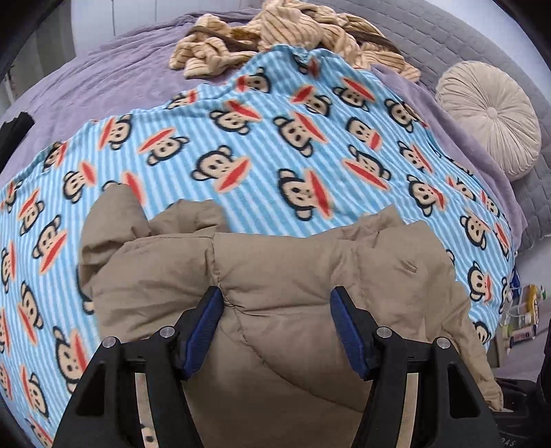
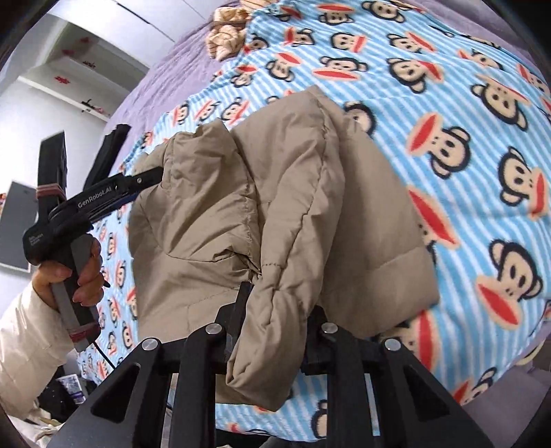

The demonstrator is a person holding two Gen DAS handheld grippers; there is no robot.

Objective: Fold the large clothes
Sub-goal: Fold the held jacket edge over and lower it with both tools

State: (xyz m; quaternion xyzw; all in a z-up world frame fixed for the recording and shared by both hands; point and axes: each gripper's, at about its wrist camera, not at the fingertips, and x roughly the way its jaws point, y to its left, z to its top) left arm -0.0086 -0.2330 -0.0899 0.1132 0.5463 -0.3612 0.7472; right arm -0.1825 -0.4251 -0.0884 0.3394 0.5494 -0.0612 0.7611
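Right gripper (image 2: 275,331) fingers pinching puffy tan jacket (image 2: 275,206); left gripper (image 1: 275,310) fingers spread around it. Slick bulk likely to slip free or spring unfolded on blanket (image 2: 447,103).

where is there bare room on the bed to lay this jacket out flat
Free: the monkey-print blanket between the tan jacket and the striped beige clothes pile, and the blanket on the jacket's right side. Crowded: the far end under that pile, the round cushion at the bed's right edge.
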